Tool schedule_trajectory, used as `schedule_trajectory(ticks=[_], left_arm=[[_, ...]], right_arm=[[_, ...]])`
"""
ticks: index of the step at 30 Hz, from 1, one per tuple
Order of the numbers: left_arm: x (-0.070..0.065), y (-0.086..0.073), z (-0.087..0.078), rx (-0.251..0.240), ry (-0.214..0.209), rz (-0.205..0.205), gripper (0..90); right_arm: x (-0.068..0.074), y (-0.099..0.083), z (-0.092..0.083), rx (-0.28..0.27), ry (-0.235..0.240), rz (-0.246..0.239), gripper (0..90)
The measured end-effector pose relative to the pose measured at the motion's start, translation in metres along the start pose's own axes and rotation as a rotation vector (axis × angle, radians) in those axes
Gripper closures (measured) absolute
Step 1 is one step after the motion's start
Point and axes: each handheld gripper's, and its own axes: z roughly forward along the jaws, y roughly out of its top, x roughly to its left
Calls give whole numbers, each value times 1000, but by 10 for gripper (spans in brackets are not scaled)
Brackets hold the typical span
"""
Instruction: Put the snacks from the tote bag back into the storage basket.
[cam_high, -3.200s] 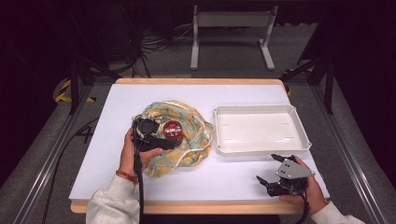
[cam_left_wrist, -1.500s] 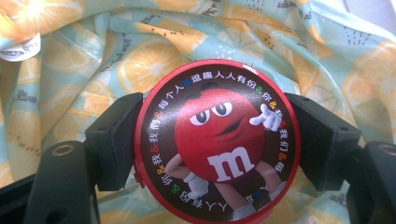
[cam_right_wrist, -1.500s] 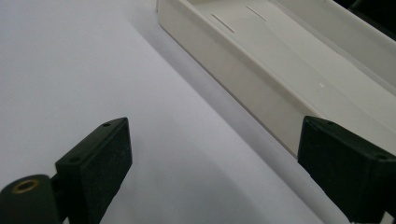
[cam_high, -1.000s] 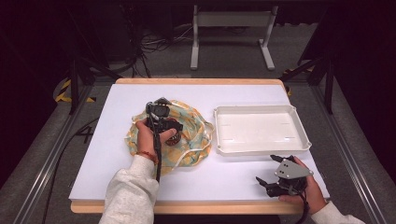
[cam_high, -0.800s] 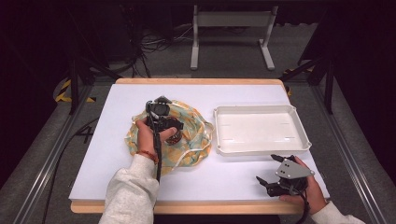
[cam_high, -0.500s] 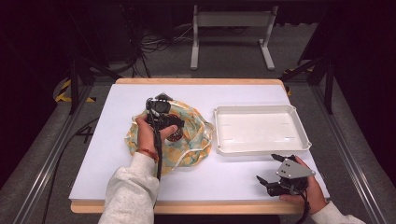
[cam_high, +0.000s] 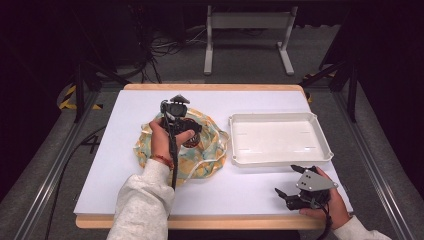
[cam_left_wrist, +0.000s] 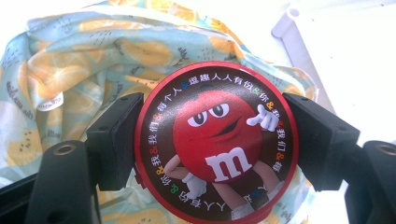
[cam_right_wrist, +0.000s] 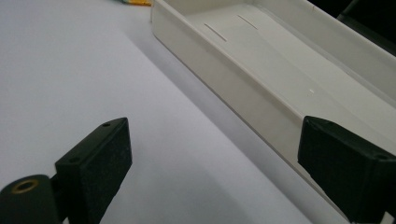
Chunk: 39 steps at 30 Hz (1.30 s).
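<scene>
While the left gripper (cam_left_wrist: 215, 144) keeps both pads clamped on the red M&M's tin (cam_left_wrist: 215, 140), it has come up off the orange-print cloth bag (cam_high: 200, 150), higher than a second ago, the tin now hanging just above the bag's middle. The left hand (cam_high: 167, 142) grips from six o'clock, jaws pointing down. At the table's five o'clock, the right gripper (cam_high: 290, 182) hasn't budged, jaws wide and empty beside the white tray (cam_high: 280, 157).

So you've got one red M&M's tin (cam_left_wrist: 215, 142), one lemon-print cloth bag (cam_high: 200, 160), one white plastic tray (cam_high: 278, 159), all on one desk (cam_high: 115, 165). Plus two tools: left tool (cam_left_wrist: 215, 140), right tool (cam_high: 289, 181).
</scene>
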Motion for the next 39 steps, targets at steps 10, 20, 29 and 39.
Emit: schedule_trajectory(ticks=[10,20,29,39], left_arm=[[-19,12,-3,-7,-7,26,256],[-40,21,-4,-11,-38,68,256],[-66,29,5,7,-63,113,256],[-86,37,15,27,-82,138,256]], right_arm=[[-1,0,-2,-6,-4,3,106],[-1,0,-2,-7,-5,4,106],[-2,0,-2,-8,-4,5,106],[-1,0,-3,-9,-4,4,106]])
